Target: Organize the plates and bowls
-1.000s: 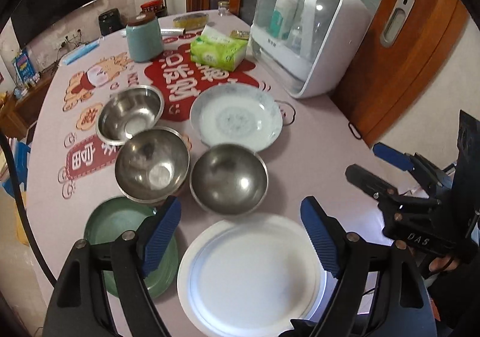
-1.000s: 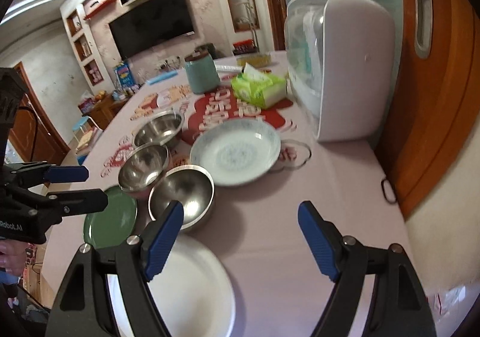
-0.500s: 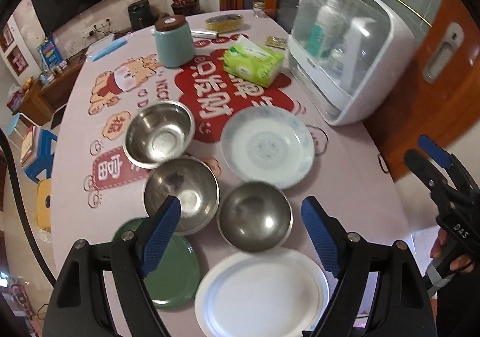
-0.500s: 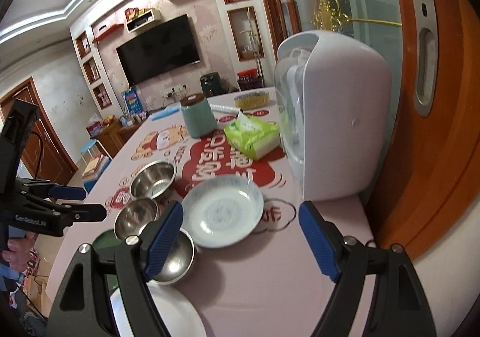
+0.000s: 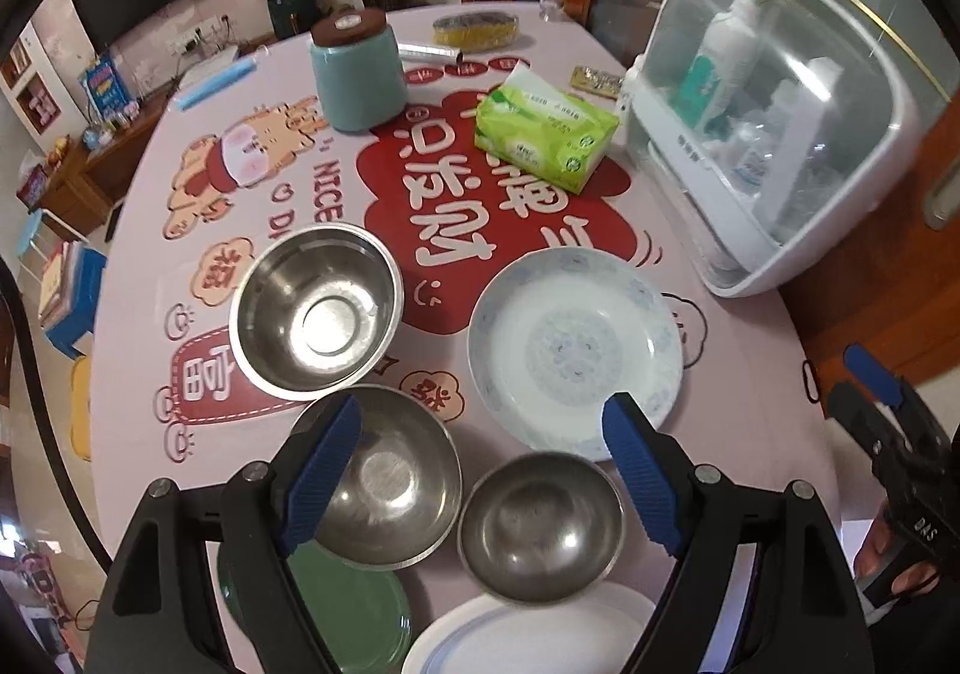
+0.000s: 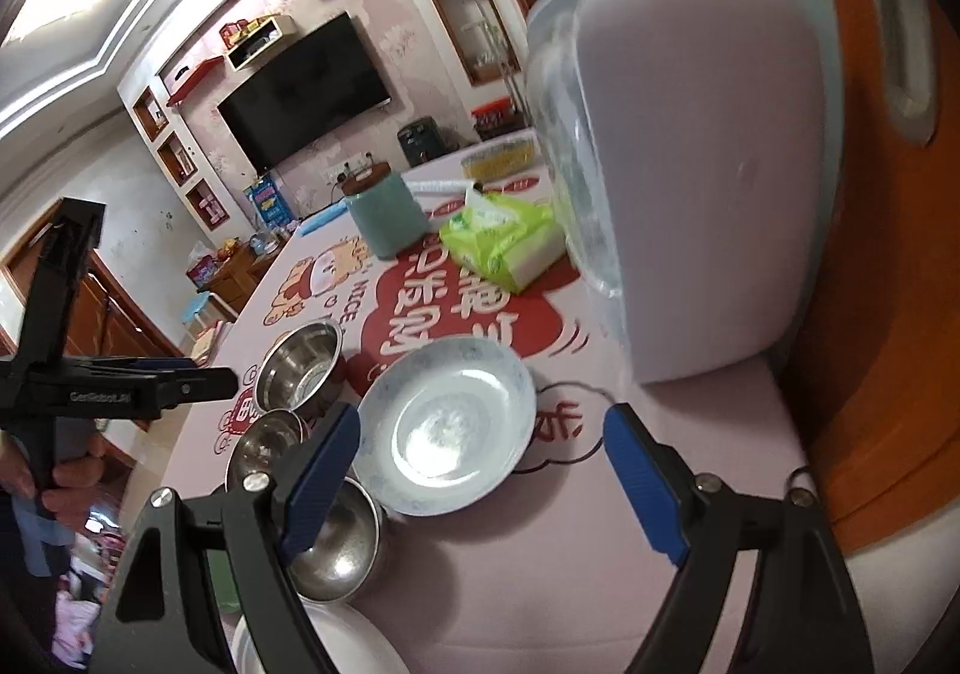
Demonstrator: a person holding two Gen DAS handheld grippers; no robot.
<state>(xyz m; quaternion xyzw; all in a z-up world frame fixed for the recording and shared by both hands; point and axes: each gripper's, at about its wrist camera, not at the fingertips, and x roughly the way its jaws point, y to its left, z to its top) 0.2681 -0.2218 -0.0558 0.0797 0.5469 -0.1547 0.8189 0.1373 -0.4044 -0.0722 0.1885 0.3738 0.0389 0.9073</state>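
A: Left tool (image 5: 480, 485) wide open, empty, above the bowls. Far steel bowl (image 5: 316, 306), middle bowl (image 5: 384, 479), near bowl (image 5: 540, 527) sit apart on the surface (image 5: 738, 374)

B: Nest bowls first, gripping one rim squarely. Patterned plate (image 6: 447, 425) lies ahead of right tool (image 6: 480, 488), jaws opening, nothing between

The left gripper (image 5: 483, 473) points steeply downward, its blue-padded jaws spread wide with nothing pressed between them. The right gripper (image 6: 483, 479) tilts down at a shallower angle, its jaws opening, nothing gripped. A hand (image 6: 60, 479) grasps the left gripper's handle at nine o'clock in the right wrist view.
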